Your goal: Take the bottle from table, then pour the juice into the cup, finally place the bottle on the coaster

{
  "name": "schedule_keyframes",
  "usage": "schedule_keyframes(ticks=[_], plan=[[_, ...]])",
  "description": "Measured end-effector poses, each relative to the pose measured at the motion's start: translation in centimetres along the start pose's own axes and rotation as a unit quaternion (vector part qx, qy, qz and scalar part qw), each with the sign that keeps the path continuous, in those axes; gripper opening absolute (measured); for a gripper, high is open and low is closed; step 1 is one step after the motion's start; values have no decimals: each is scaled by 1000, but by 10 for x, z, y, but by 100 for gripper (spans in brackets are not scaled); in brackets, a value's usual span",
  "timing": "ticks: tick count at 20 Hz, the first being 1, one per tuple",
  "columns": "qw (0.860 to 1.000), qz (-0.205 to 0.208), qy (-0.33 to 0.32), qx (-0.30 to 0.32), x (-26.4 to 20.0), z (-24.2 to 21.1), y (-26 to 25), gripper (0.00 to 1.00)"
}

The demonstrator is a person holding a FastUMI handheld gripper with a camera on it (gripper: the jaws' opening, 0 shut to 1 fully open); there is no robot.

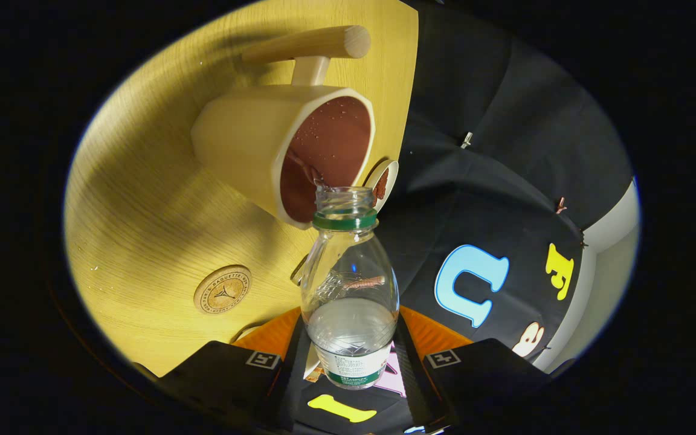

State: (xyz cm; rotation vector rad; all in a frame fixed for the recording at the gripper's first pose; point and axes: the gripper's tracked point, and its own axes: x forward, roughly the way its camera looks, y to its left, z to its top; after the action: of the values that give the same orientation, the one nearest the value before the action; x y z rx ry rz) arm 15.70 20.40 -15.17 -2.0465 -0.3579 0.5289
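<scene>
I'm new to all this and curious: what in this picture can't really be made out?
- Gripper contact: the bottle hides where the fingers press.
- Cup base: hidden behind its own body.
- Coaster lettering: too small.
- Small round object past the cup: half hidden by its rim.

Rides on the gripper (pixel 351 377), looking forward along its two fingers, which clamp the base of the clear bottle (pixel 350 290) from either side. Rolled hard over, so the wooden table (pixel 142 199) stands nearly on edge beside the bottle and the booth's black wall sits opposite. Very close to the bottle: runs straight away from the lens, mouth farthest. Just past that mouth, the cream cup (pixel 299 151) with its opening turned toward the lens, brown inside. Nearer than the cup, beside the bottle's shoulder, a round coaster (pixel 223 289) lying on the table. Strong fisheye bending toward the rim.
</scene>
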Motion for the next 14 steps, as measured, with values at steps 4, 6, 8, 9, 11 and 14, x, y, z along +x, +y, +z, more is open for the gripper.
schedule_keyframes(ticks=[4,6,8,9,11,14], plan=[[1000,-8,-6,-14,3,0,-6,72],[1000,-14,-8,-21,3,0,-9,72],[999,-19,-10,-31,6,-1,-12,72],[999,-20,-11,-36,8,-1,-14,72],[999,-23,-12,-45,7,-2,-15,72],[998,-27,-19,-56,6,0,-17,72]])
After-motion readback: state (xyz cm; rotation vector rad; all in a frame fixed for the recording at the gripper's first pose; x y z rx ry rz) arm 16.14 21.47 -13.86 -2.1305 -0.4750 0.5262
